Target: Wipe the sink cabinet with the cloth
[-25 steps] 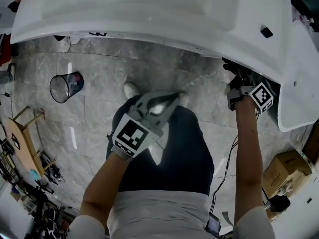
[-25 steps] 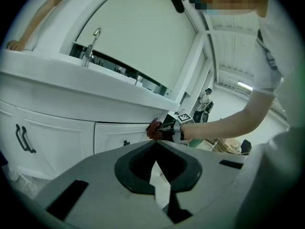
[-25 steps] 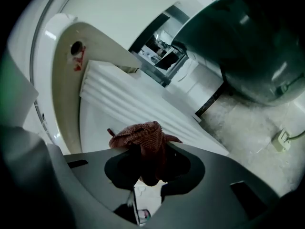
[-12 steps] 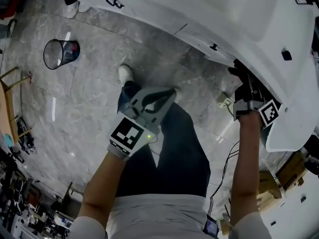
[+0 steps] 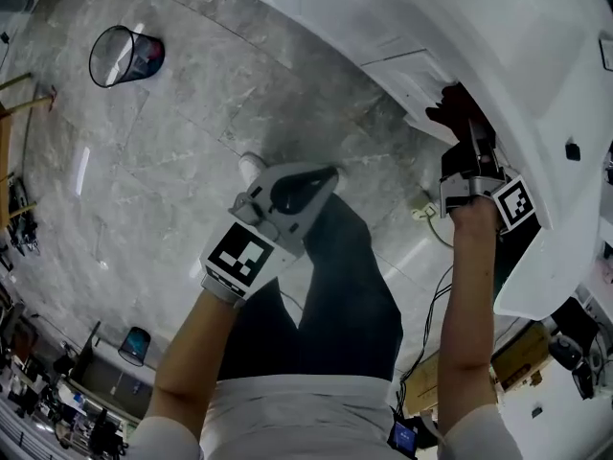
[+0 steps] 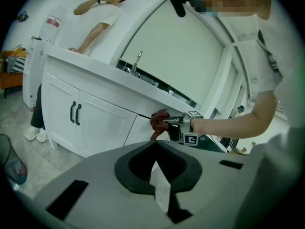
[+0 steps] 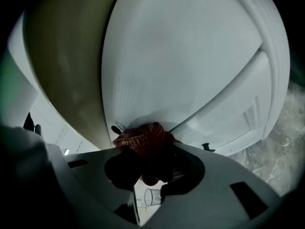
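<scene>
My right hand-held gripper (image 7: 143,152) clamps the dark red knitted cloth (image 7: 141,140) against the white sink cabinet (image 7: 190,61). Hard sideways rubbing could drag it loose. My left hand-held gripper (image 6: 155,146) is closed and empty.

The floor (image 5: 192,123) under me is grey stone with pale streaks, and it shines where the light hits it. A round wire bin (image 5: 124,56) stands on it, far off. A brown cardboard box (image 5: 522,353) sits low on my right side.
</scene>
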The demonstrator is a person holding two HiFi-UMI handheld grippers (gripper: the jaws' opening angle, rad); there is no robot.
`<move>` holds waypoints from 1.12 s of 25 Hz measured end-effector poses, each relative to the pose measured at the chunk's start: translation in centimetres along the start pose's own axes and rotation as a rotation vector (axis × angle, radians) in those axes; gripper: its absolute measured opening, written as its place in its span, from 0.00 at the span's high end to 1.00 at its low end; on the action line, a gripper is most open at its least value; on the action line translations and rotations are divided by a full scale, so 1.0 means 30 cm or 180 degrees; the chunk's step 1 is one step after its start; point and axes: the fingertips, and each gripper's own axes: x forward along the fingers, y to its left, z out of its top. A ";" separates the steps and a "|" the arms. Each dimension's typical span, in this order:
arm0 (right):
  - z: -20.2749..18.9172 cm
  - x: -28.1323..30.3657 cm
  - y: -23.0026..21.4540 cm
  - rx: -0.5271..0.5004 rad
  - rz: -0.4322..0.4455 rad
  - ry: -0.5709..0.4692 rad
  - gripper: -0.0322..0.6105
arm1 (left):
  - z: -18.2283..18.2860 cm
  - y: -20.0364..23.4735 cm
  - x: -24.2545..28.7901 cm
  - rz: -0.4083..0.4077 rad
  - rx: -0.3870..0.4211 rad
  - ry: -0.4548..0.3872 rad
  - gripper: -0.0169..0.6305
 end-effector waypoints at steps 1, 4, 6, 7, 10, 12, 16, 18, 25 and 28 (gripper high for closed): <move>-0.011 0.025 0.017 0.0010 0.0016 0.0005 0.79 | -0.001 0.011 -0.017 0.0028 -0.0013 -0.0019 0.96; -0.052 0.097 0.057 0.0015 0.0071 0.0017 0.79 | -0.015 0.047 -0.072 0.0109 -0.0072 -0.0063 0.96; -0.078 0.147 0.086 0.0014 0.0115 0.0015 0.79 | -0.022 0.070 -0.105 0.0141 -0.0063 -0.0067 0.96; -0.091 0.170 0.100 0.0010 0.0135 0.0016 0.79 | -0.026 0.080 -0.120 0.0151 -0.0066 -0.0067 0.96; -0.129 0.228 0.140 0.0024 0.0181 0.0021 0.79 | -0.034 0.108 -0.160 0.0158 -0.0125 -0.0071 0.96; -0.145 0.253 0.157 0.0031 0.0188 0.0014 0.79 | -0.037 0.123 -0.176 0.0142 -0.0142 -0.0068 0.96; -0.166 0.287 0.187 -0.0016 0.0210 0.0006 0.79 | -0.038 0.149 -0.192 0.0081 -0.0103 -0.0050 0.96; -0.174 0.292 0.198 -0.0028 0.0213 -0.0011 0.79 | -0.031 0.161 -0.198 0.0031 -0.0132 -0.0084 0.96; -0.248 0.222 0.244 0.0021 0.0131 -0.0006 0.79 | -0.019 0.212 -0.198 -0.0110 -0.0226 -0.0131 0.96; -0.304 0.193 0.243 0.0058 0.0072 0.0043 0.79 | -0.024 0.224 -0.192 -0.0194 -0.0156 -0.0085 0.96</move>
